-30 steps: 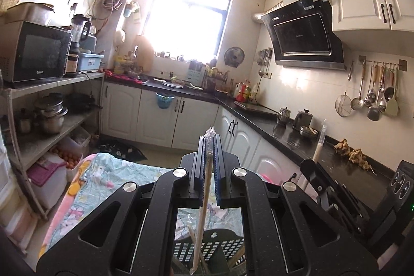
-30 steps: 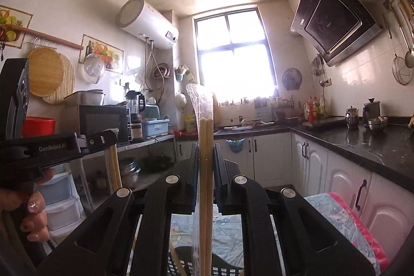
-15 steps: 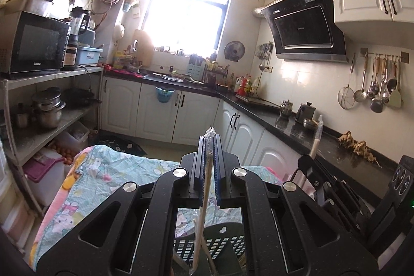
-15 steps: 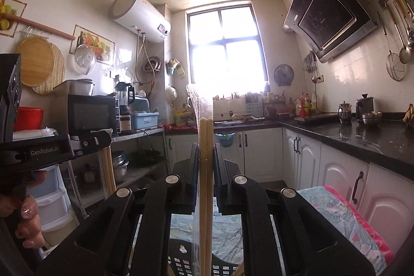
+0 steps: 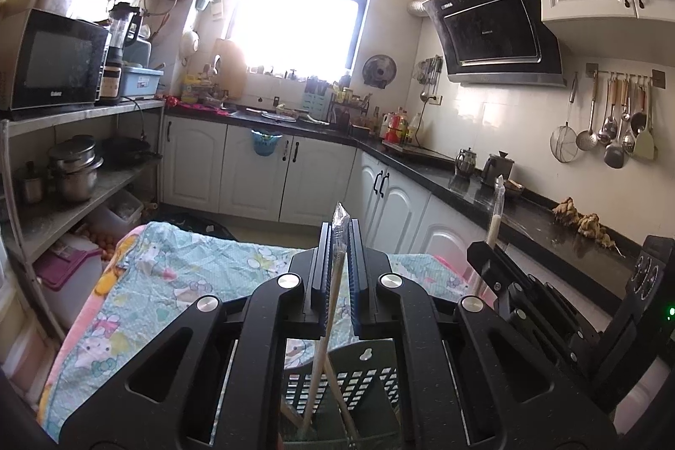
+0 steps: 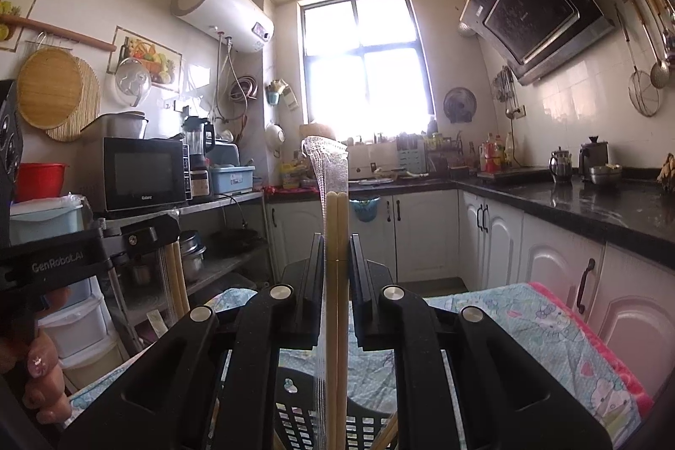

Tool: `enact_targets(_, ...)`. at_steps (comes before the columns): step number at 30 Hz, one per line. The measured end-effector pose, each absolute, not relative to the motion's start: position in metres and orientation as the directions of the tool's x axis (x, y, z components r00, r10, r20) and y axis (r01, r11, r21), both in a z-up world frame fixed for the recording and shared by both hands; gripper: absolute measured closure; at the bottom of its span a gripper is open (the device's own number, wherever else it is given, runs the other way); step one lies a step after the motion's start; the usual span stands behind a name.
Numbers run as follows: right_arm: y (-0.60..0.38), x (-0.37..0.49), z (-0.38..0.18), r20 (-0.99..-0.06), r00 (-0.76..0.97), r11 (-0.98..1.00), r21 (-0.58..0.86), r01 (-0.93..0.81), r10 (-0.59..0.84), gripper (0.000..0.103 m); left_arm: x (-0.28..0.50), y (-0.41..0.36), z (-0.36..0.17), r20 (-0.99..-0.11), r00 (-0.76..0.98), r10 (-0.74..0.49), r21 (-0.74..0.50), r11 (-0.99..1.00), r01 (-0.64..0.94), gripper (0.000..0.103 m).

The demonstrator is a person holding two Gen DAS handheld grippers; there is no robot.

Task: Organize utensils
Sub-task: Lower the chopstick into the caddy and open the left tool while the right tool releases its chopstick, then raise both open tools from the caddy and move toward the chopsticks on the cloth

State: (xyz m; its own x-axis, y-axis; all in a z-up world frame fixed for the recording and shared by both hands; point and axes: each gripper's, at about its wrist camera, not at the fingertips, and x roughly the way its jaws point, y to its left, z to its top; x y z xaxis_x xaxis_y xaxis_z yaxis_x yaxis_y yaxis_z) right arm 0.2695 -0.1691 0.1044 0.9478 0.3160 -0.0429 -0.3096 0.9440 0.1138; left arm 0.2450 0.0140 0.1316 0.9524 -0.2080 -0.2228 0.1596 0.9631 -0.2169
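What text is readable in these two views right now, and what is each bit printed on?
"GenRobot.AI": white lettering on the black left gripper, seen from the right wrist.
"Galanz": appears to read so on the black microwave oven; small.
Black range hood: brand mark and red sticker too small to read.
White cylindrical water heater: panel unreadable.

The left gripper (image 5: 339, 235) points slightly downward, its two black jaws drawn nearly together and clamped on a wrapped pair of chopsticks (image 5: 327, 315) that runs up between them. The right gripper (image 6: 337, 251) points level, jaws almost as close, pinching another wrapped pair of chopsticks (image 6: 336, 239) standing upright (the gap here looks a touch wider). In the right wrist view the left gripper shows at the left edge, held by the person's left hand (image 6: 42, 378), fingers curled round the handle. In the left wrist view the right gripper sits at the right edge.
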Motion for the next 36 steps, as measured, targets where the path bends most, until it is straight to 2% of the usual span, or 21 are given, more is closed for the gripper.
enact_targets(5, -0.17, 0.269, 0.1, -0.066, 0.945, 0.942, 0.124, -0.311, 0.32, 0.081, 0.248, 0.016, 0.124, -0.256, 0.944, -0.207, -0.216, 0.964, 0.153, 0.1)
enact_targets(11, -0.172, 0.265, 0.096, -0.095, 0.942, 0.942, 0.128, -0.309, 0.322, 0.081, 0.248, 0.024, 0.117, -0.284, 0.937, -0.203, -0.226, 0.964, 0.141, 0.099)
enact_targets(13, -0.174, 0.264, 0.094, -0.109, 0.94, 0.942, 0.131, -0.308, 0.322, 0.08, 0.246, 0.027, 0.117, -0.291, 0.935, -0.203, -0.228, 0.964, 0.138, 0.093)
enact_targets(15, -0.176, 0.262, 0.093, -0.125, 0.939, 0.943, 0.132, -0.304, 0.321, 0.079, 0.244, 0.029, 0.116, -0.302, 0.932, -0.2, -0.228, 0.965, 0.133, 0.077)
enact_targets(19, -0.181, 0.259, 0.091, -0.163, 0.933, 0.944, 0.144, -0.298, 0.32, 0.075, 0.24, 0.032, 0.114, -0.331, 0.924, -0.191, -0.223, 0.967, 0.12, 0.071)
enact_targets(21, -0.184, 0.256, 0.09, -0.175, 0.932, 0.944, 0.149, -0.293, 0.317, 0.074, 0.237, 0.034, 0.112, -0.345, 0.919, -0.192, -0.227, 0.967, 0.116, 0.064)
enact_targets(25, -0.188, 0.25, 0.089, -0.193, 0.928, 0.944, 0.155, -0.291, 0.318, 0.07, 0.229, 0.038, 0.112, -0.362, 0.913, -0.189, -0.238, 0.965, 0.106, 0.056)
enact_targets(27, -0.19, 0.246, 0.09, -0.201, 0.928, 0.946, 0.147, -0.29, 0.315, 0.068, 0.225, 0.04, 0.112, -0.368, 0.91, -0.19, -0.241, 0.965, 0.104, 0.048)
enact_targets(31, -0.192, 0.238, 0.092, -0.214, 0.921, 0.943, 0.145, -0.299, 0.325, 0.063, 0.218, 0.043, 0.114, -0.377, 0.908, -0.182, -0.249, 0.964, 0.09, 0.04)
enact_targets(36, -0.194, 0.228, 0.098, -0.215, 0.916, 0.938, 0.155, -0.311, 0.339, 0.057, 0.206, 0.046, 0.116, -0.378, 0.909, -0.174, -0.252, 0.964, 0.08, 0.025)
